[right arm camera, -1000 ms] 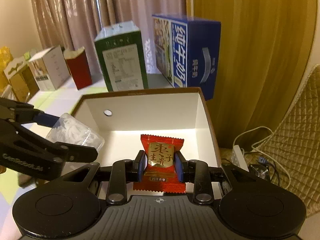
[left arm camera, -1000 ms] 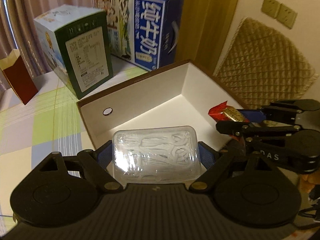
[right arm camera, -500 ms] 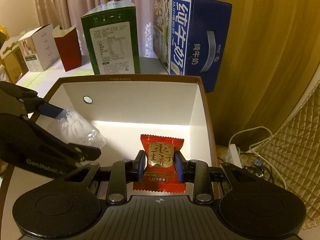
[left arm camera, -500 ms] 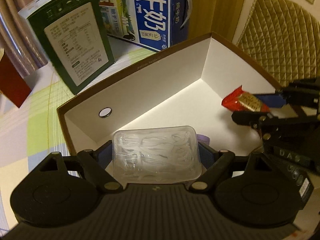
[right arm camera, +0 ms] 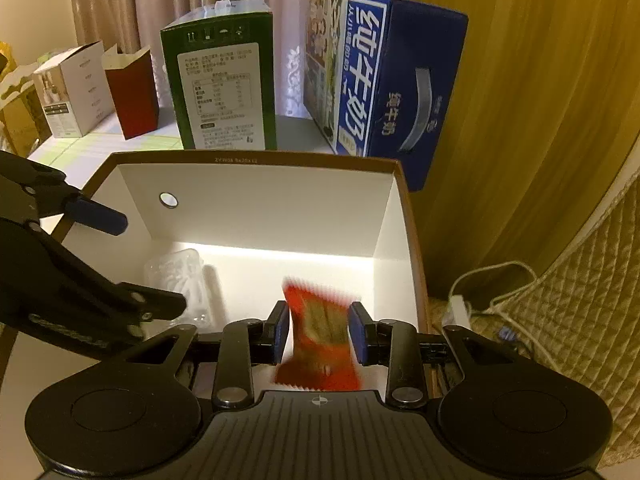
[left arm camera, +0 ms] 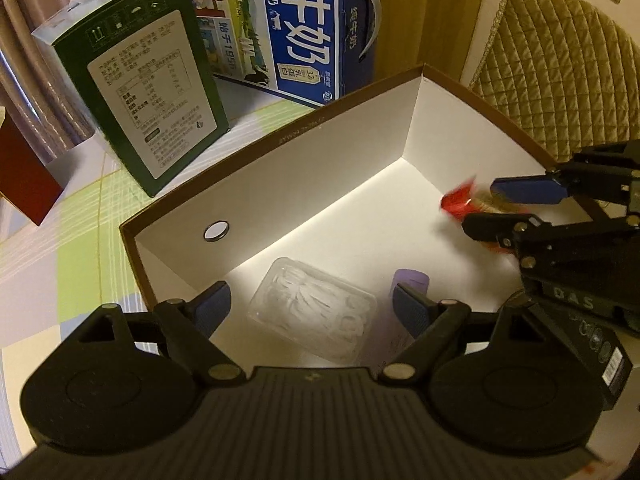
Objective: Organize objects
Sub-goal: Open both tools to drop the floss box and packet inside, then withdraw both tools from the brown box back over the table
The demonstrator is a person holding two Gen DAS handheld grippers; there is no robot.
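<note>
L wrist: I see a checked cloth, curtain behind, quilted chair at right. One open box, 2 cartons behind it. My L claw is spread wide; the clear pack, clamped a sec ago, now lies on the box floor beside a purple item.

R wrist: R claw jaws are opening, pads off the red candy, blurred between them above the box floor; earlier it was gripped. 4 cartons on the table.

We see bare white floor at the middle and far end of the open box; the clear plastic case and purple object crowd its near end, and the green carton and blue milk carton wall off the table beyond
</note>
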